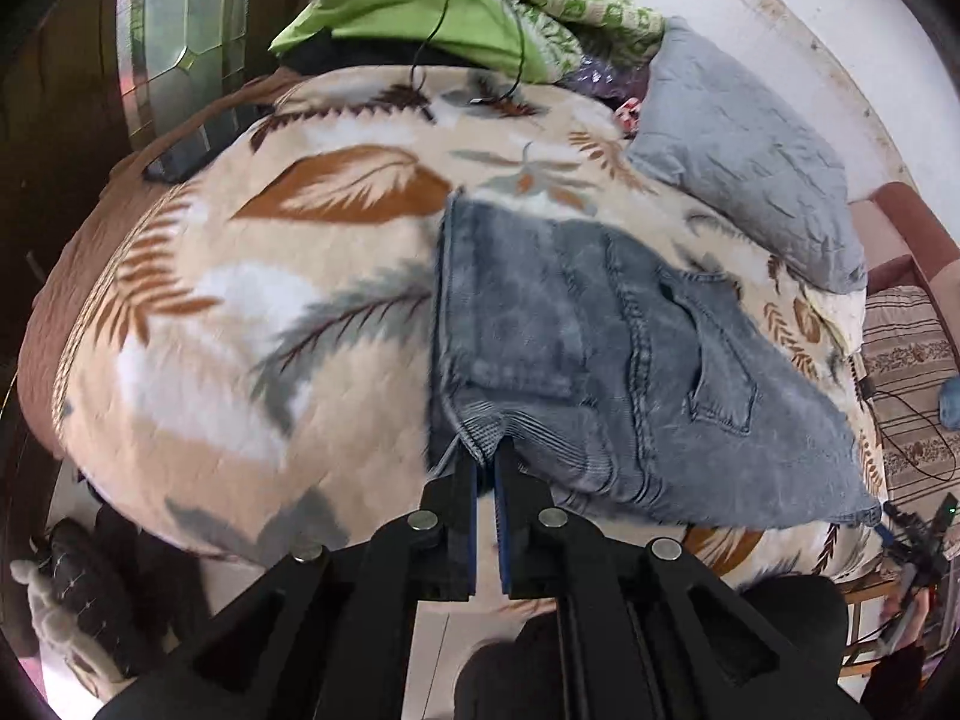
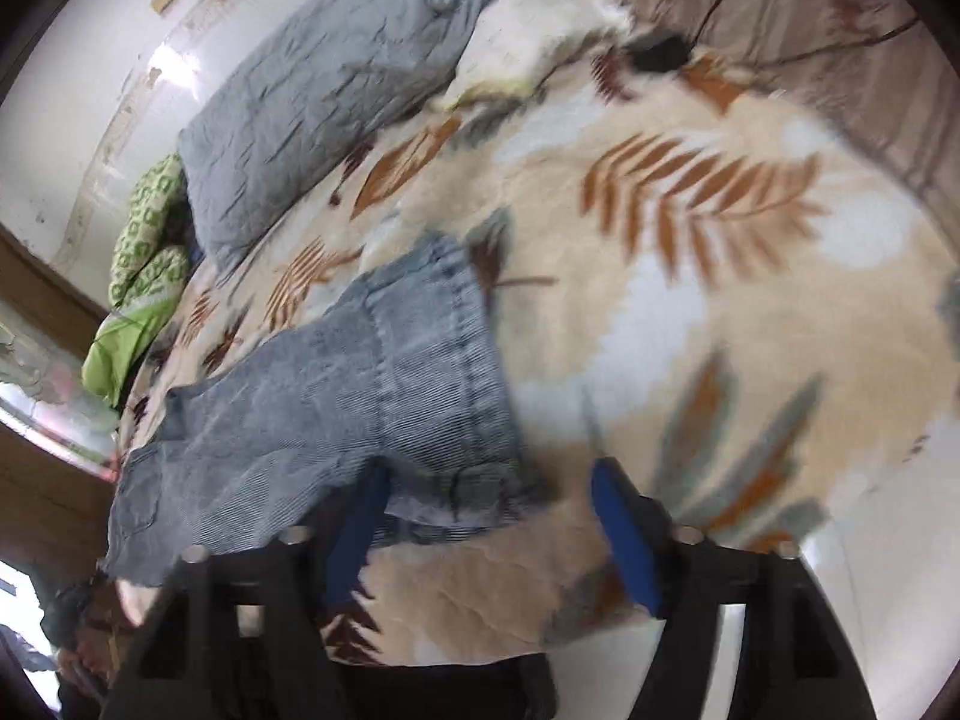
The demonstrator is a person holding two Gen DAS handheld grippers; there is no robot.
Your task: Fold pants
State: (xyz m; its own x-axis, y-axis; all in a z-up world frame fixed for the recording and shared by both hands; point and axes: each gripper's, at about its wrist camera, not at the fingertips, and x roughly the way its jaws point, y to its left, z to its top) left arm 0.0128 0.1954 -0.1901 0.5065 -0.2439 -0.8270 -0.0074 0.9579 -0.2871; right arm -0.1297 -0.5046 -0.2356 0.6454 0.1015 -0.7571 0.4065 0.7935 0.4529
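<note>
The grey denim pants (image 1: 606, 354) lie folded over on the bed, right of centre in the left wrist view, back pocket facing up and the long folded edge running down the middle of the frame. In the right wrist view the same pants (image 2: 360, 408) sit left of centre, hem stitching towards the upper right, everything a bit smeared by blur.

Left tongs (image 1: 487, 468) at the bottom centre: jaws pinched nearly together on the near edge of the denim, fabric bunched between the blue pads. Right tongs (image 2: 492, 510) at the bottom of their frame: jaws spread wide, one blue finger (image 2: 360, 516) touching or just under the near corner of the pants, the other finger (image 2: 624, 540) off over the blanket, clamping nothing.

Under it all, the cream blanket (image 1: 240, 312) with orange and grey leaf prints covers the bed. A grey pillow (image 1: 744, 150) sits at the upper right of the left view, just beyond the pants, and a green cloth (image 1: 408, 12) with a patterned green-and-cream fabric (image 1: 570, 0) is heaped at the top, a thin black cable (image 1: 438, 36) trailing across it
</note>
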